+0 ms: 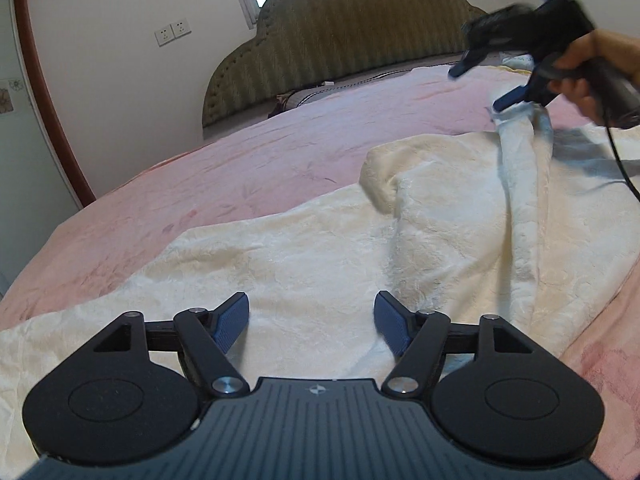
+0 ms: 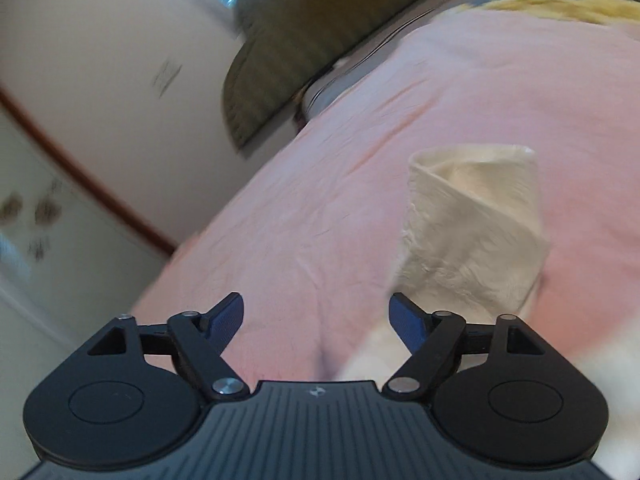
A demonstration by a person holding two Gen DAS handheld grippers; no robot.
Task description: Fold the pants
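Left hand-held gripper: fingers apart, nothing between them, poised low over the near part of the pants. Right hand-held gripper: seen from the left wrist view raised above the far end of the garment, fingers apart in its own view, nothing clamped. Blurred there, so contact with the cloth below cannot be settled; possibly just released or just short of a grasp.

Pants: cream, textured, spread across the bed, one narrow section drawn up toward the right hand-held gripper, a small lump of bunched cloth near the middle.

Step judged: first fold barely begun. Advised: flatten the bunched middle before folding; grasp hem and waist edges squarely, both layers together; carry one leg over the other with edges aligned; lower gently to avoid dragging the soft cloth.

Surface: pink bedspread, lightly creased, soft underfoot for a fold. Room: padded olive headboard, wall sockets, window above.
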